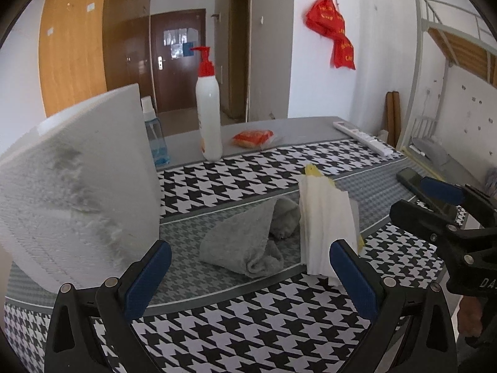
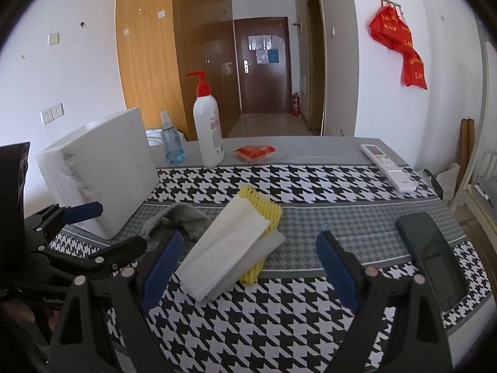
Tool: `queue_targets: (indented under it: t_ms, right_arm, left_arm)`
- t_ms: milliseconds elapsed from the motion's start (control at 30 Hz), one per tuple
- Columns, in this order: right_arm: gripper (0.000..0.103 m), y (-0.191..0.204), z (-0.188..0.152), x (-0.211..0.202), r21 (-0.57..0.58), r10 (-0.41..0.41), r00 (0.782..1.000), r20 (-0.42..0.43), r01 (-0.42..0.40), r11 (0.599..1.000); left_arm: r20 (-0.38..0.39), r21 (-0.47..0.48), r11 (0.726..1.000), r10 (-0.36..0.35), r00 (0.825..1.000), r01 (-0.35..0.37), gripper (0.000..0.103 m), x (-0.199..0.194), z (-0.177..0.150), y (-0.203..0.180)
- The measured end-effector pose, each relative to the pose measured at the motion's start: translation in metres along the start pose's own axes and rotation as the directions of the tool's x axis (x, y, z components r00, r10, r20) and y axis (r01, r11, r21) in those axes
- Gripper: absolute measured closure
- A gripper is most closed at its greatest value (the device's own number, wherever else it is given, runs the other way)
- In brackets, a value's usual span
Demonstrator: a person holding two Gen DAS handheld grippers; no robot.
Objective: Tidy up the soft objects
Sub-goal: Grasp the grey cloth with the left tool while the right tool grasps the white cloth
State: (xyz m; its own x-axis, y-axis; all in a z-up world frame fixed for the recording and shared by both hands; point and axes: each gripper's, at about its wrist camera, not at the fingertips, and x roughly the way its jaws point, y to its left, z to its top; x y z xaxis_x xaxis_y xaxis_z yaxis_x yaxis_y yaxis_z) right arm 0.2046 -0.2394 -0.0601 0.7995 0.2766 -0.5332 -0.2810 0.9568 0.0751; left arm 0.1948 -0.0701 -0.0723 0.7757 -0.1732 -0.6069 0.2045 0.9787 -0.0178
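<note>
Two handheld grippers hover low over a table (image 2: 326, 143) covered with a black-and-white houndstooth cloth (image 2: 248, 326). Both stand with their blue-padded fingers spread wide and nothing between them.

The soft things lie together near the middle of the cloth. A stack of folded white tissue sheets (image 2: 225, 251) rests on a yellow foam net sleeve (image 2: 264, 214), whose mesh shows at the far end and along the right edge. In the right wrist view the stack's long axis runs diagonally, from its near end at lower left to its far end at upper right. That near end lies just ahead of the right gripper (image 2: 248, 267), slightly toward its left finger, so the right gripper appears the better placed for it.

A crumpled grey towel (image 1: 248, 242) lies just left of the stack, touching or nearly touching it. In the left wrist view the towel sits directly ahead of the left gripper (image 1: 248, 276), between the lines of its two fingers, while the stack stands close by that gripper's right finger. The left gripper therefore seems nearer the towel.

A white foam block (image 1: 77, 192) stands upright at the left. Farther back stand a white pump bottle with a red top (image 2: 208, 130), a blue spray bottle (image 2: 171, 143), an orange packet (image 2: 254, 151) and a white remote control (image 2: 388, 166). A dark phone (image 2: 431, 255) lies at the right.
</note>
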Motion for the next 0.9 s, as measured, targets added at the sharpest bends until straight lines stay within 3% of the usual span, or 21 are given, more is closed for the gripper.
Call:
queue_targets:
  t_ms: [400,633,900]
  right_arm:
    - [0.012,-0.003,-0.003,0.012,0.006,0.004,0.999,-0.051,-0.004,1.0]
    - [0.012,0.0,-0.006,0.021,-0.011,0.021,0.996,-0.085,-0.022,1.0]
    - [0.012,0.004,-0.005,0.028,-0.023,0.024,0.994,-0.103,-0.027,0.999]
  left_arm:
    - [-0.047,0.004,1.0,0.024,0.999,-0.024,0.002,0.023,0.004,0.001]
    - [-0.08,-0.01,1.0,0.006,0.997,-0.007,0.017,0.036,0.001,0.003]
    - [-0.114,-0.011,1.0,0.005,0.993,-0.007,0.026,0.047,0.0,0.004]
